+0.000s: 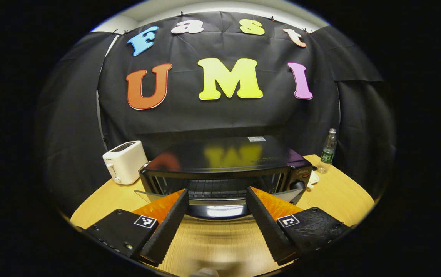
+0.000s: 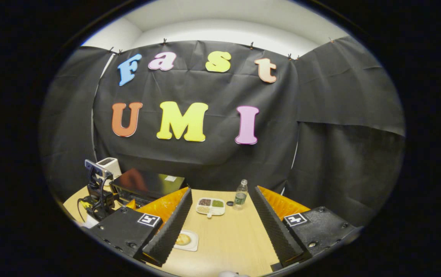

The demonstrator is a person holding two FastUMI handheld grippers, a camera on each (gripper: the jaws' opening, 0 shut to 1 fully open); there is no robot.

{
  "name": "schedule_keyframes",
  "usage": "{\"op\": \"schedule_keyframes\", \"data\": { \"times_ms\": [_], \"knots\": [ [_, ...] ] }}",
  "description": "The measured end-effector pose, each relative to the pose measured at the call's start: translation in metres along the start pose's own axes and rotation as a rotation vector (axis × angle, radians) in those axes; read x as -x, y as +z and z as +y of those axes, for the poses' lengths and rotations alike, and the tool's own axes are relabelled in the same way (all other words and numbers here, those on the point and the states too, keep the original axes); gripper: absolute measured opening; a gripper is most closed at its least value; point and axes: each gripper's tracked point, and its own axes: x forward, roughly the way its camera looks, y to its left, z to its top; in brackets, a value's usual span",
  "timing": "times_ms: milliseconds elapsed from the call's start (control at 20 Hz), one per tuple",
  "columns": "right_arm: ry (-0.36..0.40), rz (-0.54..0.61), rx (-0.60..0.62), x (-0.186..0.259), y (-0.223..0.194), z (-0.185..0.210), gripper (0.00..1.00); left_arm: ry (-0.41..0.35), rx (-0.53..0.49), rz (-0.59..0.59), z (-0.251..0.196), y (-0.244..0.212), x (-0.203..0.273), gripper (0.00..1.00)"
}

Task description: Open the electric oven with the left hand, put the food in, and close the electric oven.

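Both grippers stand wide with nothing between their fingers. In the left gripper view the left gripper [image 1: 217,209] points straight at the electric oven [image 1: 226,169], its fingertips framing the oven door [image 1: 216,209], which looks lowered: a glossy panel slopes down toward the camera below the bare wire rack [image 1: 214,188]. Whether the fingers touch that door I cannot tell; they seem just short of it.

In the right gripper view the right gripper [image 2: 220,207] hangs open above the worktop [image 2: 228,238], well apart from the oven. The food [image 2: 182,239], a round yellowish piece on a small white plate [image 2: 192,243], lies near the worktop's front edge, just beside the inner face of one finger and not between the two.

As I judge it, the opening step is done or nearly done. Picking up the food, placing it on the rack and shutting the door all remain.

Beyond the tools, the left gripper view gives the oven cavity, a white toaster [image 1: 125,161] toward the worktop's far left corner, and a water bottle [image 1: 328,151] at the far right edge. The right gripper view adds what that one lacks: the food plate, a divided dish [image 2: 211,206] of grains mid-worktop beside the bottle [image 2: 240,195], and the left gripper [image 2: 99,190] seen from the side at the oven's front [image 2: 143,186].
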Motion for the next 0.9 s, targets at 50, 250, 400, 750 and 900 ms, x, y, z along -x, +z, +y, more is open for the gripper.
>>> {"op": "schedule_keyframes", "data": {
  "times_ms": [50, 250, 400, 750, 900],
  "knots": [
    [0.006, 0.002, -0.001, 0.002, -0.001, 0.001, 0.99, -0.002, 0.001, 0.009, 0.0, -0.005, 0.005, 0.98],
    [0.021, 0.011, 0.01, 0.009, -0.009, 0.005, 0.99, -0.002, -0.001, 0.035, 0.0, -0.025, 0.023, 0.98],
    [0.026, 0.021, 0.002, 0.014, -0.016, 0.006, 0.99, -0.002, 0.001, 0.065, 0.0, -0.042, 0.033, 0.98],
    [0.04, 0.049, -0.006, 0.019, -0.034, 0.009, 0.99, -0.012, -0.003, 0.126, -0.003, -0.079, 0.051, 0.98],
    [0.05, 0.066, -0.001, 0.019, -0.043, 0.012, 0.99, -0.014, 0.013, 0.158, -0.005, -0.097, 0.058, 0.98]
  ]
}}
